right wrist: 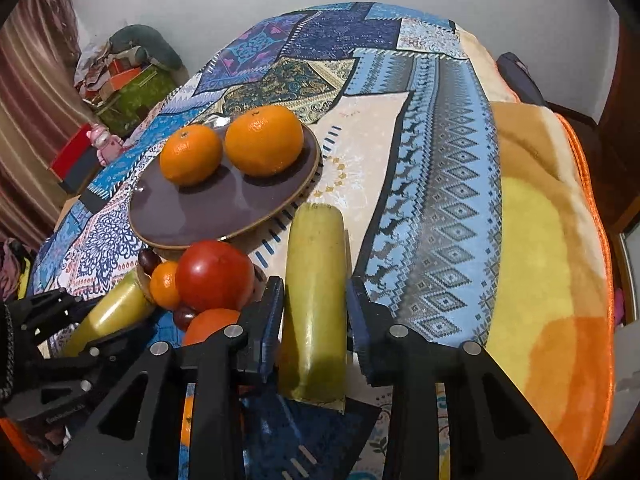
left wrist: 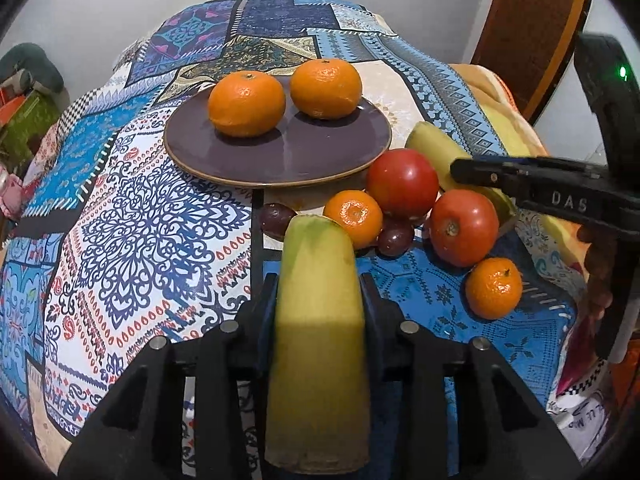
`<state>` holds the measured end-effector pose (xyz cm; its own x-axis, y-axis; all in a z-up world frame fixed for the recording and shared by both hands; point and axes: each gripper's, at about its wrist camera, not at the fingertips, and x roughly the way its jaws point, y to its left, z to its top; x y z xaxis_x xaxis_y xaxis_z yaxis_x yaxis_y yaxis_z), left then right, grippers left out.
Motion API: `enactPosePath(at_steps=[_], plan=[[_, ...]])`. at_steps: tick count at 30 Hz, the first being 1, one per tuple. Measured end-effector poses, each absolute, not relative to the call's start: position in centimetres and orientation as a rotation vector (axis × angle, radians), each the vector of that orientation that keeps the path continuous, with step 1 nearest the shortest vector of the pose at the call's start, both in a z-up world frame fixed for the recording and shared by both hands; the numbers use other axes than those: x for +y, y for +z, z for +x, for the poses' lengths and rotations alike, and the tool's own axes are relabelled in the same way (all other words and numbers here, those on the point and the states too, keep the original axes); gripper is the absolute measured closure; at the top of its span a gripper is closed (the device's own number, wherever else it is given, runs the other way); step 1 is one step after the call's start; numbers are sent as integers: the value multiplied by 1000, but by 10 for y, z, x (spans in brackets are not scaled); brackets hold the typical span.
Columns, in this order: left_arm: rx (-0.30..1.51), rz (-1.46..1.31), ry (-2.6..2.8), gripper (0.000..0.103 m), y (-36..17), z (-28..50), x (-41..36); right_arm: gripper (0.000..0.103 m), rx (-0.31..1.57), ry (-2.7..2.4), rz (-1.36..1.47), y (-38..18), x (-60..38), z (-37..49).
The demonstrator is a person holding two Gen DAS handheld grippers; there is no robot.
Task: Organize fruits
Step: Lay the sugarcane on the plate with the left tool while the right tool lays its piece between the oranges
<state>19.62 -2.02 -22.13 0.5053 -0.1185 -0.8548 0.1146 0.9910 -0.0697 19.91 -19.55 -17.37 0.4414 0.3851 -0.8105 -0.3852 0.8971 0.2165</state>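
Holding: left gripper [left wrist: 320, 300] clamps banana [left wrist: 316, 320] lengthwise | right gripper [right wrist: 314, 312] brackets second banana [right wrist: 316, 300], contact unclear | purple plate [left wrist: 224, 156] reserved for mandarins [left wrist: 247, 103]

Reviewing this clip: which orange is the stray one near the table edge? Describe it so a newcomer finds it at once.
Start at the purple plate carrying two big oranges. Move right and nearer to the fruit pile beside the plate, where two red tomatoes sit. The stray small orange lies just past the nearer tomato on blue cloth; unlike the pile's other small orange, it sits at the pile's outer edge.
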Motion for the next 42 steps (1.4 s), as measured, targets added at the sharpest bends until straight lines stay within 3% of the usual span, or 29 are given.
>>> enactPosePath(at_steps=[14,30,42], plan=[[1004,-79,-137,64,-196,179,-1,71,1025,449,-4,-189,-194,202],[904,-74,-82,64,-153,199,19,71,863,498,40,-124,-187,201],[892,-107,-34,64,-149,251,47,71,849,581,-15,-117,-131,229]])
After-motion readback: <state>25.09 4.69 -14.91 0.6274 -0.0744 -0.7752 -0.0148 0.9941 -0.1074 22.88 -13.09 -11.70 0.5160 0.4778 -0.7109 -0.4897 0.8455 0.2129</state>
